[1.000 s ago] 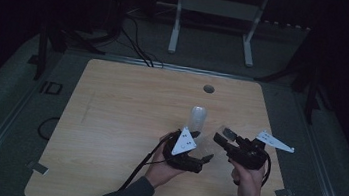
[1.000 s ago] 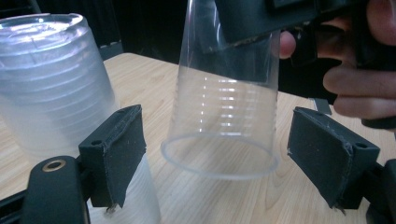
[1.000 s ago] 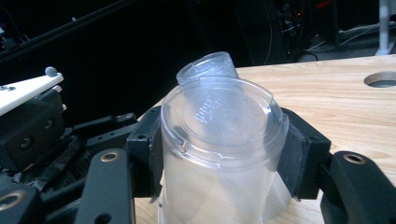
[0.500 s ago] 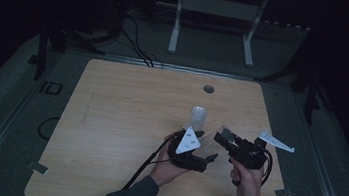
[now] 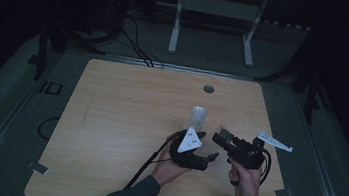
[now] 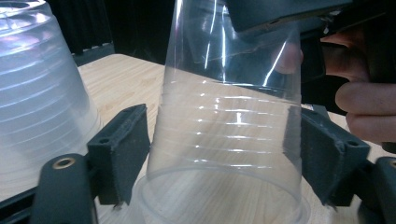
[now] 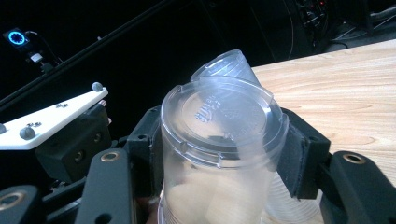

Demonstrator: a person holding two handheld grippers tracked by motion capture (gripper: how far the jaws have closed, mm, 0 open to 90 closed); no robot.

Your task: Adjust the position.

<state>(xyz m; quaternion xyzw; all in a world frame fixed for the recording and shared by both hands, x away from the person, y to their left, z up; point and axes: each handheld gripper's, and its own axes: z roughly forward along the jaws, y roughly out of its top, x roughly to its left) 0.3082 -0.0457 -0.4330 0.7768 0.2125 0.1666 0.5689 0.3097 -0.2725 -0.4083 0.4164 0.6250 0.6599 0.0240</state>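
Note:
A clear plastic cup (image 6: 224, 135), mouth down and tilted, sits between the pads of my left gripper (image 6: 219, 149), and both pads touch its ribbed wall. My right gripper (image 7: 219, 140) is shut on the same cup's (image 7: 219, 126) closed base end from above. In the high view the two grippers meet near the table's front right, the left gripper (image 5: 191, 150) beside the right gripper (image 5: 230, 142), with the cup (image 5: 219, 133) between them. A second clear cup (image 5: 198, 117) stands upside down on the table just behind, and it is at the left edge of the left gripper view (image 6: 42, 93).
The wooden table (image 5: 124, 122) has a round cable hole (image 5: 208, 88) near its far edge. Black cables trail from both grippers over the front edge. A white stand (image 5: 215, 12) is on the floor beyond the table.
My left gripper has shifted slightly right and nearer to the right gripper. The upside-down cup on the table has not moved.

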